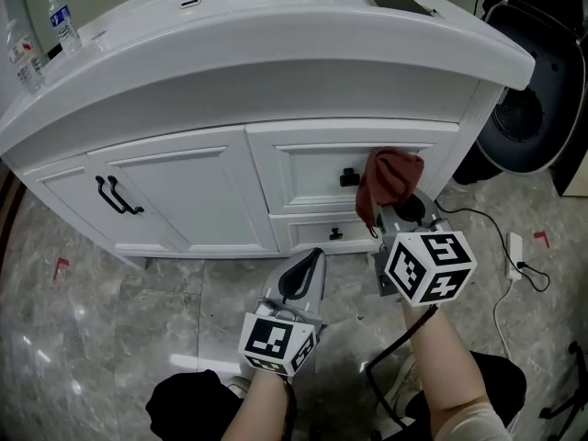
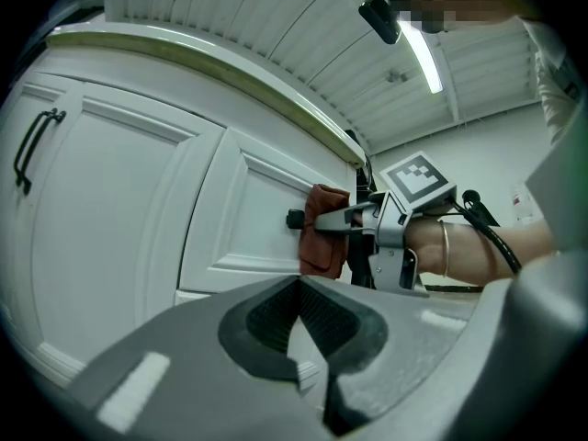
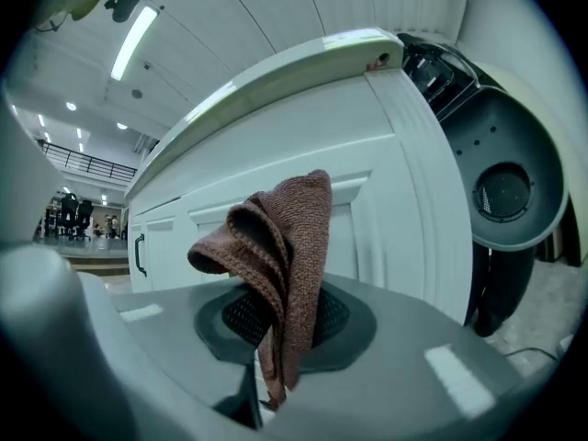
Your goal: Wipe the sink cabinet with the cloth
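Cloth (image 1: pixel 390 180): one, reddish-brown, centre right of frame. Pinched tight in right gripper (image 1: pixel 405 211) jaws and bunched at upper drawer (image 1: pixel 312 168) of cabinet (image 1: pixel 184 205), beside knob (image 1: pixel 349 178), probably to rub folds over panel. Left gripper (image 1: pixel 309 263): jaws together, empty, low centre, apparently kept clear. Two drawers, two knobs, two door handles (image 1: pixel 118 196). Two bottles (image 1: pixel 62 23) upper left.

No legible text anywhere. Print on bottle label (image 1: pixel 64 23), far left on worktop (image 1: pixel 276 21): too small to read. On left hand-held gripper (image 1: pixel 310 257) cube (image 1: pixel 276 342) and right hand-held gripper (image 1: pixel 390 211) cube (image 1: pixel 429 266): black-white square patterns only, no letters.
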